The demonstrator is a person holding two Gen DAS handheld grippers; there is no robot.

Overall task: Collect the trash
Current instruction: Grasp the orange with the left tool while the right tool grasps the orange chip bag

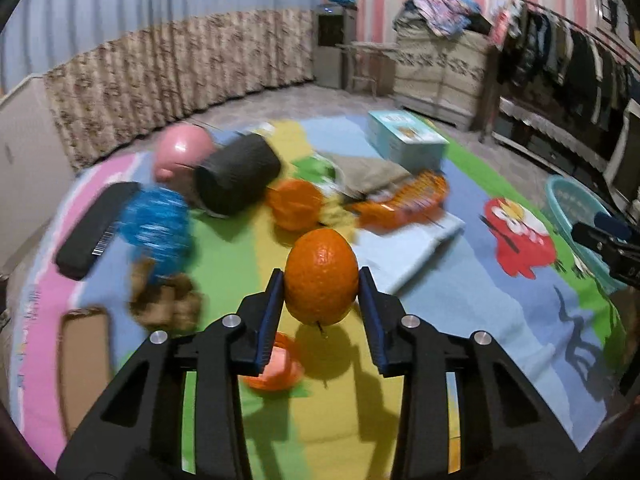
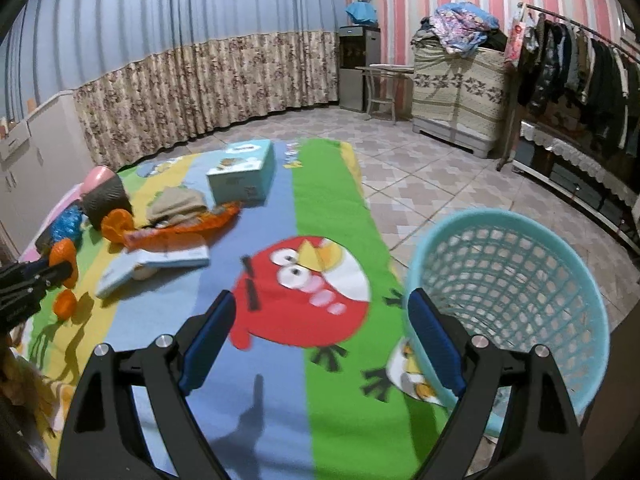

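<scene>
My left gripper (image 1: 321,278) is shut on an orange (image 1: 321,276) and holds it above the cartoon mat (image 1: 460,304). The orange also shows at the left edge of the right wrist view (image 2: 64,258), between the left gripper's fingers. My right gripper (image 2: 320,336) is open and empty, low over the mat beside a teal mesh basket (image 2: 520,292), which seems empty. The basket shows at the right edge of the left wrist view (image 1: 576,212). On the mat lie orange peel (image 1: 296,204), an orange wrapper (image 1: 404,200), a blue crinkled wrapper (image 1: 158,228) and a small orange cup (image 1: 276,368).
A dark cylinder (image 1: 236,176), a pink ball (image 1: 182,152), a black flat bar (image 1: 96,228), a light blue box (image 1: 404,136), a white booklet (image 1: 416,248), a beige cloth (image 1: 372,172) and a cardboard piece (image 1: 86,364) lie on the mat. Tiled floor (image 2: 420,168), curtain and clothes rack surround it.
</scene>
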